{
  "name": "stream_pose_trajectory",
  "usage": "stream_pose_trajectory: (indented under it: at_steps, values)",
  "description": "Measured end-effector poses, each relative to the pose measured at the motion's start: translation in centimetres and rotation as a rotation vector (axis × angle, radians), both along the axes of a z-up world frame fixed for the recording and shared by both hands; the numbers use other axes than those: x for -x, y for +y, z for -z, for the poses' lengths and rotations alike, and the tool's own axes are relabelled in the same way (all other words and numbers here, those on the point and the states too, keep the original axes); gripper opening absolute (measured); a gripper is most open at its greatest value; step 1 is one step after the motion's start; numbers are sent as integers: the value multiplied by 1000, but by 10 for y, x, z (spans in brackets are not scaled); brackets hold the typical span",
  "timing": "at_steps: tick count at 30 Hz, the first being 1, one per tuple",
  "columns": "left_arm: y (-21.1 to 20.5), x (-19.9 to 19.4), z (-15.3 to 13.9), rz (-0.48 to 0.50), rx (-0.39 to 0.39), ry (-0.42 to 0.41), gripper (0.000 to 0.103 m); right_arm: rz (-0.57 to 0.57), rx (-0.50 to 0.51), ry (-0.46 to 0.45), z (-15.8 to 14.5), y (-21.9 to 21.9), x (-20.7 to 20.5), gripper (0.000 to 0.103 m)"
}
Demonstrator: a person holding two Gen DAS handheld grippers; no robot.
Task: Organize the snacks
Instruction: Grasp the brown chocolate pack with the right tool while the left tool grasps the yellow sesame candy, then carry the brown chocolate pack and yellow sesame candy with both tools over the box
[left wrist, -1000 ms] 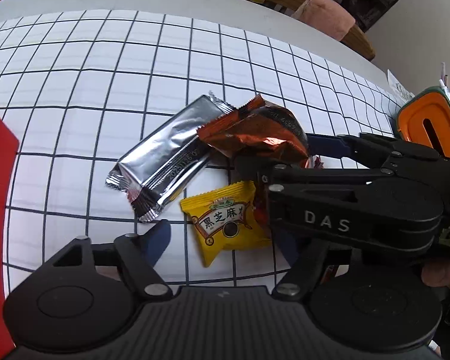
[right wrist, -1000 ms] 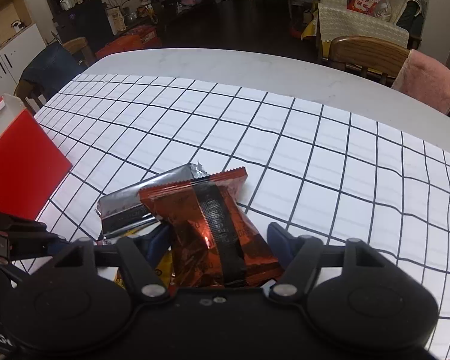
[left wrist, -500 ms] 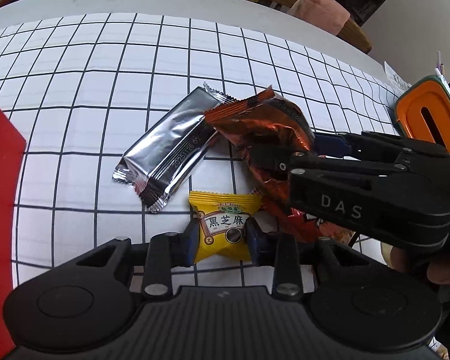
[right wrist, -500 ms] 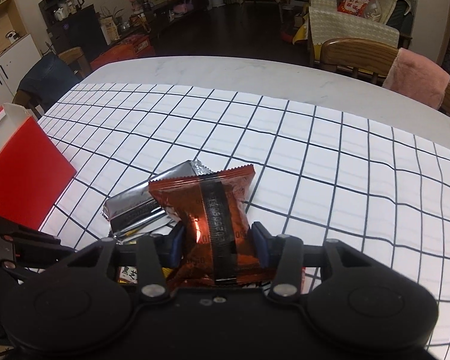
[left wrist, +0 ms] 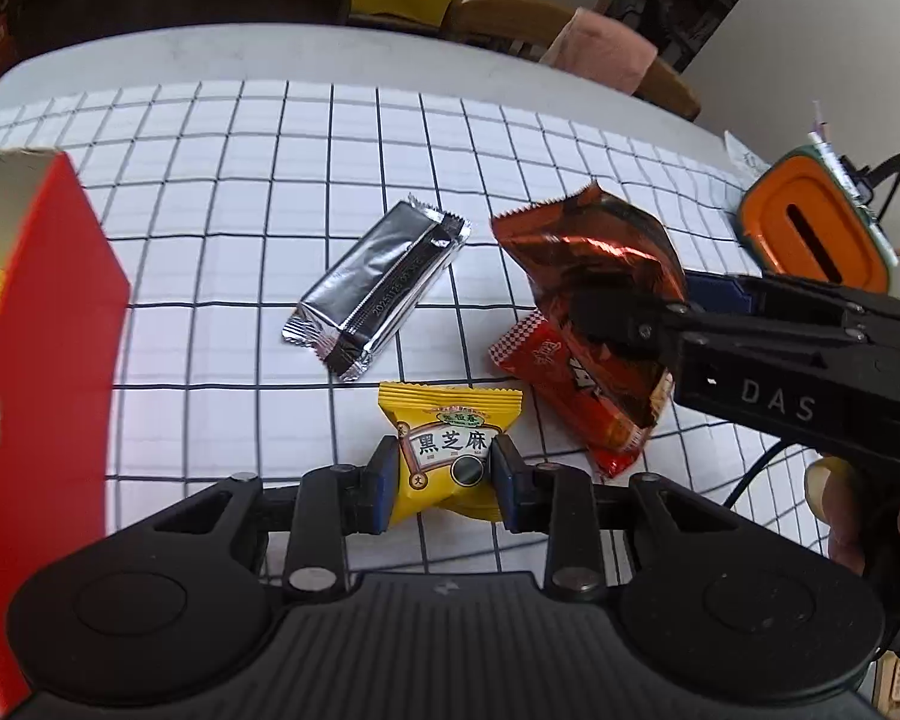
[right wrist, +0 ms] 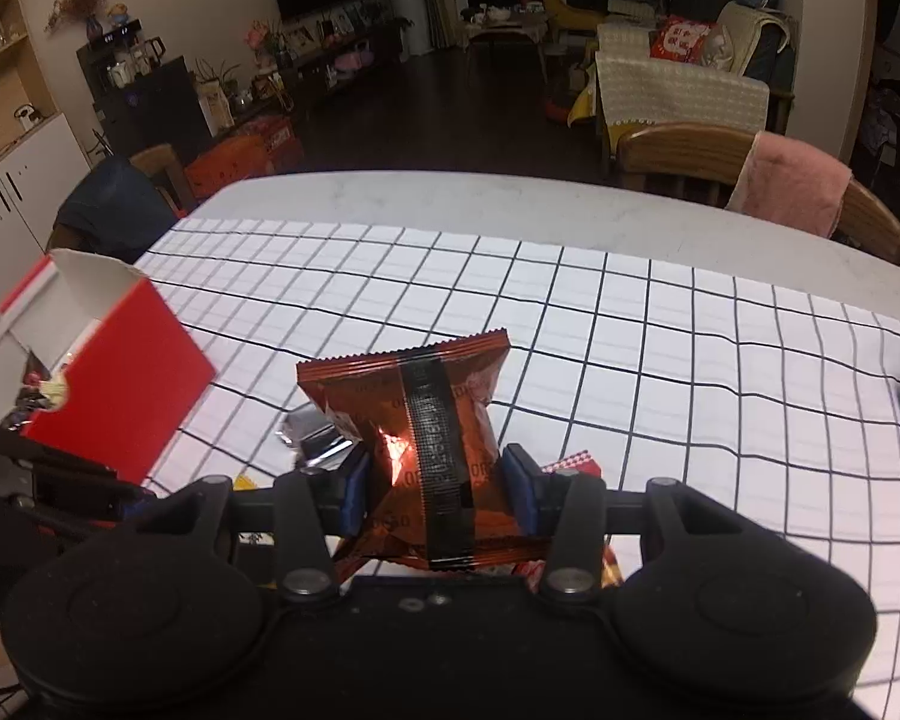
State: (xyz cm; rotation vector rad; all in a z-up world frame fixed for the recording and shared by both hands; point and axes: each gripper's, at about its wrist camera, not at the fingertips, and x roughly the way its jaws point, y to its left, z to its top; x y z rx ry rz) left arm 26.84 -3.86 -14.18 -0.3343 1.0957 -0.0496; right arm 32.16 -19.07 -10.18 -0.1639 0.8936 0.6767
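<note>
Left claw [left wrist: 444,477] is clamped on the yellow pack [left wrist: 450,456], held low over the checked cloth [left wrist: 240,180]. Just to its right, the right claw [right wrist: 437,483] pinches the orange bag [right wrist: 426,420] tilted up, above the red pack [left wrist: 570,396]. Silver bar [left wrist: 378,288] lies ahead on the cloth, red box [left wrist: 48,330] off left.

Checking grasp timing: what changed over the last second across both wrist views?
The left gripper went from open to shut on the small yellow snack packet. The right gripper closed on the copper-orange foil snack bag and raised it, uncovering a red checkered-edge packet. The open red cardboard box now shows more. The silver foil bar wrapper stayed flat on the checked tablecloth.
</note>
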Motion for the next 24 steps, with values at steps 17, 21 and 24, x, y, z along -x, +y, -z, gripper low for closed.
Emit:
stream_pose_trajectory:
  at_steps: [17, 21, 24]
  values:
    - [51, 76, -64, -16, -42, -93, 32, 27, -28, -23, -45, 18, 85, 44]
    - [71, 91, -73, -21, -45, -110, 32, 19, -35, -30, -54, 33, 103, 44]
    - [88, 100, -79, -25, -60, -123, 32, 15, -40, -38, -60, 48, 118, 44]
